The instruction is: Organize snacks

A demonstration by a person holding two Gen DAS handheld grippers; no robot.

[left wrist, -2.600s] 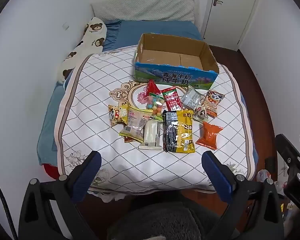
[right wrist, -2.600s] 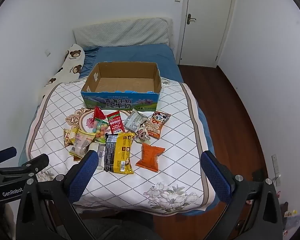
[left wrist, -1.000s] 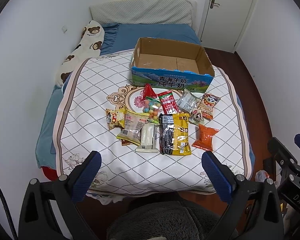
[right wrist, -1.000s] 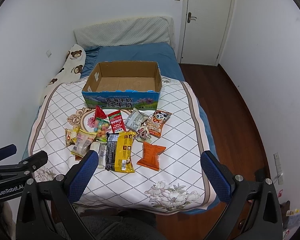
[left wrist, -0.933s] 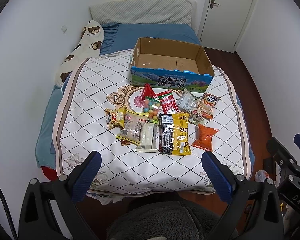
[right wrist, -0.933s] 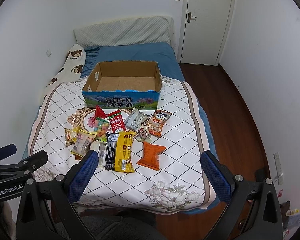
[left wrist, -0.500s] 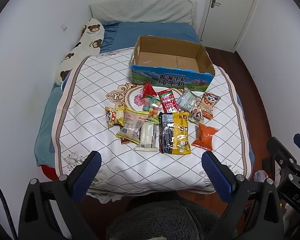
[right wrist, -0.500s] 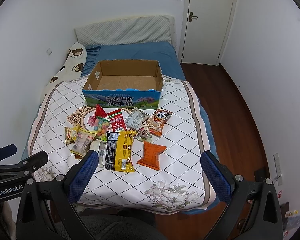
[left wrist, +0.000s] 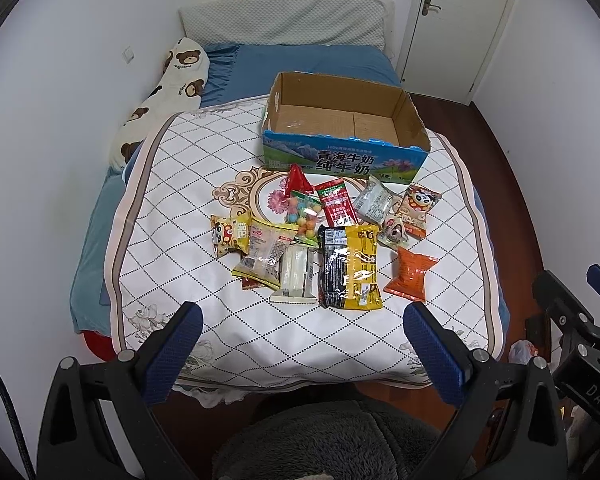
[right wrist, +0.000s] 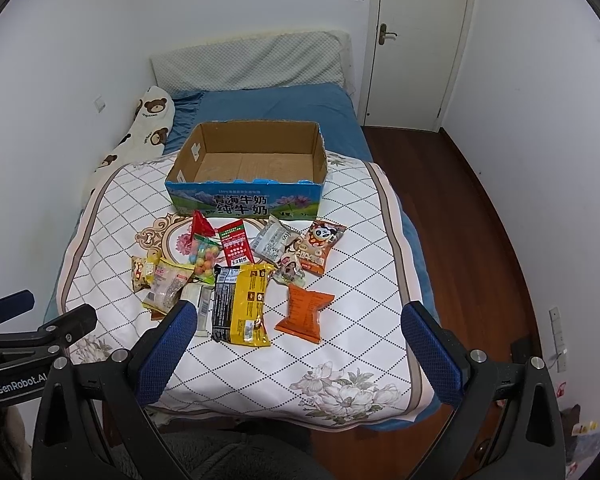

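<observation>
Both the left gripper and the right gripper are hanging spread wide, grasping nothing, near the bed's foot. Colourful plastic snack packets are lying clustered on the white diamond-patterned quilt, just before the empty blue-sided cardboard box.

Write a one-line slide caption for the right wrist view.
Open right gripper held back from snack packets scattered on a quilted bed before an empty cardboard box.

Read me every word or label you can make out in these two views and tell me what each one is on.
"青海牛奶 纯牛奶": front of the cardboard box.
"GenRobot.AI": body of the left gripper, its last letters cut off.
"DAS": body of the right gripper, cut off.
Print on the snack packets: too small to read.
</observation>
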